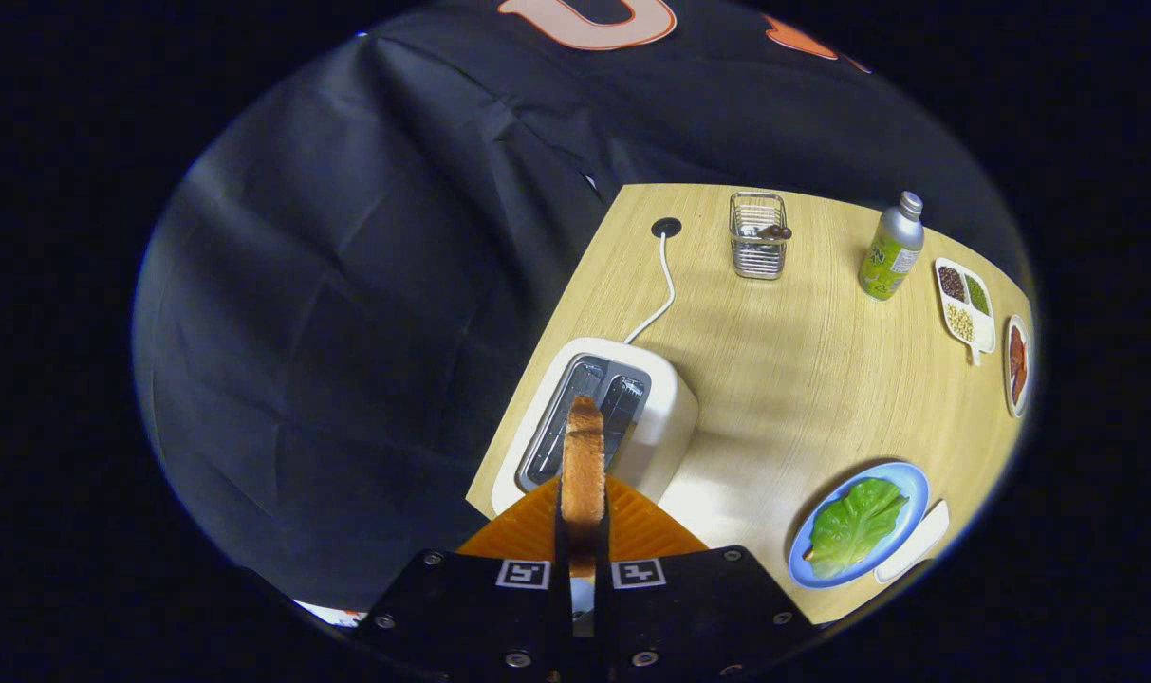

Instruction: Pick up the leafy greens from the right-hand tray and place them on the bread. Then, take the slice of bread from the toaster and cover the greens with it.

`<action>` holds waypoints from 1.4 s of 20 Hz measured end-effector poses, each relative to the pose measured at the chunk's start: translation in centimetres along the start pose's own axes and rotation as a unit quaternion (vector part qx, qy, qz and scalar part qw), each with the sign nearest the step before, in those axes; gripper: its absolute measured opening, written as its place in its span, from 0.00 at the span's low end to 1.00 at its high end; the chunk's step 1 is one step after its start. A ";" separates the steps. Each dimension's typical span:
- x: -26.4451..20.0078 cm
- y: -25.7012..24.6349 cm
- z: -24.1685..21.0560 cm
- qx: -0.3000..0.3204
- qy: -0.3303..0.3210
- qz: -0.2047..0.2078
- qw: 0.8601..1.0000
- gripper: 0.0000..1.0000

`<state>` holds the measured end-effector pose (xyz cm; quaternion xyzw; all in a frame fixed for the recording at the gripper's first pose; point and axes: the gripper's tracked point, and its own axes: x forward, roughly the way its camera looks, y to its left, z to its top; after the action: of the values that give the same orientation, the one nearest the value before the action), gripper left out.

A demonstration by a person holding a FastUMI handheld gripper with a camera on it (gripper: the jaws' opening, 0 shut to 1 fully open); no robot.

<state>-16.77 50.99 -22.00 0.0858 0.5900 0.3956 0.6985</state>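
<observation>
tool [583, 531] nearly closed, both fingers pinching bread slice [583, 465] edge-on, above toaster [602, 417].

Bright overhead light falls evenly on the desk [803, 379], paling the wood beside the toaster [613, 417], which casts a soft shadow to its right, while the fisheye bends the desk's far edges and everything stays sharp.
</observation>
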 end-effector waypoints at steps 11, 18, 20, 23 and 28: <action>-9.4 -9.9 -1.1 0.051 -0.086 0.034 0.994 0.09; -10.4 -17.7 -5.6 0.103 -0.100 0.025 0.989 0.09; -10.0 -19.6 -7.5 0.119 -0.095 0.025 0.988 0.09; -8.8 -21.8 -9.3 0.147 -0.089 0.034 0.985 0.09; -6.9 -24.3 -12.2 0.165 -0.076 0.034 0.983 0.09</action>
<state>-16.59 25.93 -34.55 0.2495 0.5894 0.3083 0.7038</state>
